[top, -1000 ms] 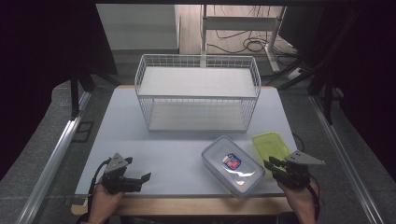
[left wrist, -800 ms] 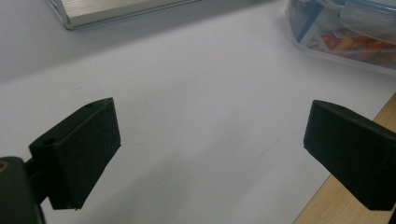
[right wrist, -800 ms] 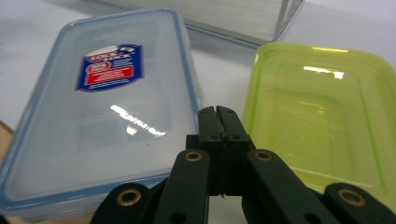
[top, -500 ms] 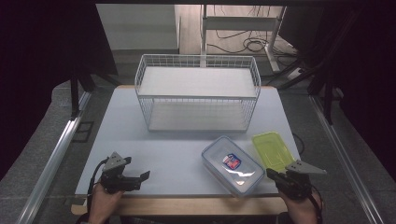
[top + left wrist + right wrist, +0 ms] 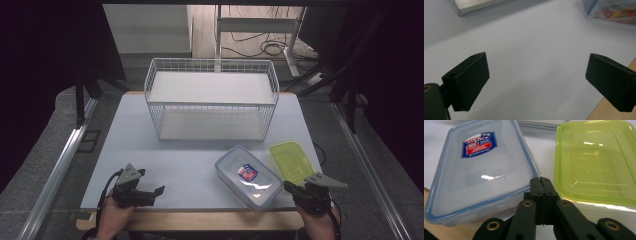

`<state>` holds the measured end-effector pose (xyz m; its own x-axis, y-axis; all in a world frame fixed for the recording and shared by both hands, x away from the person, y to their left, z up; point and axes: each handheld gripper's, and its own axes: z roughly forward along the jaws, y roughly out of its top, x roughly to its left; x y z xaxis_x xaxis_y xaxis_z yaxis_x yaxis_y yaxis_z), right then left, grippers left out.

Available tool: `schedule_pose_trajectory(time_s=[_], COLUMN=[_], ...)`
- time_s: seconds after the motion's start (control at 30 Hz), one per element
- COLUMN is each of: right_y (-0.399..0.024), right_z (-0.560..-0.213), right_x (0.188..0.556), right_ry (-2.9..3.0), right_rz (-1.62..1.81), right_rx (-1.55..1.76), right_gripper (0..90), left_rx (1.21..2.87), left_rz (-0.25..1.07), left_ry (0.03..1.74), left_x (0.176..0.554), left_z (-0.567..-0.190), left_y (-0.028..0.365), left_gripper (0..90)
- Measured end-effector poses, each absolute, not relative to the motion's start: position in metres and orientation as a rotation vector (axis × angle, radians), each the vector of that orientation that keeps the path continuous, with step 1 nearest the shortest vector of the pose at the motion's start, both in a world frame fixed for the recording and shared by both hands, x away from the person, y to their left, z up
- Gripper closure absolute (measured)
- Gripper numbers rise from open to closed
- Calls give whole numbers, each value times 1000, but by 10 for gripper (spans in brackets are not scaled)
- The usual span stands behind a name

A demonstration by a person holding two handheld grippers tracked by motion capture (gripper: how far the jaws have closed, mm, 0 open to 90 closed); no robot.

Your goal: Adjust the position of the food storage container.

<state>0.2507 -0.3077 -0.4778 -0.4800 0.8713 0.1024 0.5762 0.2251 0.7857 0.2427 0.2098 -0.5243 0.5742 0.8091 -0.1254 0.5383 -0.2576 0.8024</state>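
A clear container with a blue-rimmed lid and a red-and-blue label [image 5: 248,176] [image 5: 481,167] lies at the table's front right. Beside it on the right sits a container with a green lid [image 5: 292,161] [image 5: 596,162]. My right gripper [image 5: 289,187] [image 5: 540,180] rests at the front edge, just short of the gap between the two containers. Its jaws are shut together with nothing in them. My left gripper [image 5: 155,192] [image 5: 536,70] lies near the front left edge, jaws wide open over bare table, holding nothing.
A white wire basket [image 5: 211,100] with a shelf on top stands at the back middle of the white table [image 5: 165,160]. Beyond the table are cables and metal frame legs. The table's wooden front edge [image 5: 616,112] runs close under the left gripper.
The right gripper's jaws have closed on nothing and the hand has drawn back slightly toward the front edge. The left gripper and both containers have stayed put.
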Motion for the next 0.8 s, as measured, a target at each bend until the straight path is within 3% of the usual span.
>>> schedule_pose_trajectory(time_s=[0.27,0.57,0.8], right_y=[-307,-301,-292], right_z=[-480,-491,-488], right_x=[252,249,265], right_ry=[2196,2307,2308], right_rz=[1132,1080,1073], right_rx=[1374,1377,1335], right_gripper=[894,894,894], left_rx=[1908,1906,1931], left_rz=[329,336,369], left_ry=[1084,1036,1018], left_x=[252,268,281], left_z=[-522,-516,-514], left_y=[201,188,177], left_gripper=[43,206,257])
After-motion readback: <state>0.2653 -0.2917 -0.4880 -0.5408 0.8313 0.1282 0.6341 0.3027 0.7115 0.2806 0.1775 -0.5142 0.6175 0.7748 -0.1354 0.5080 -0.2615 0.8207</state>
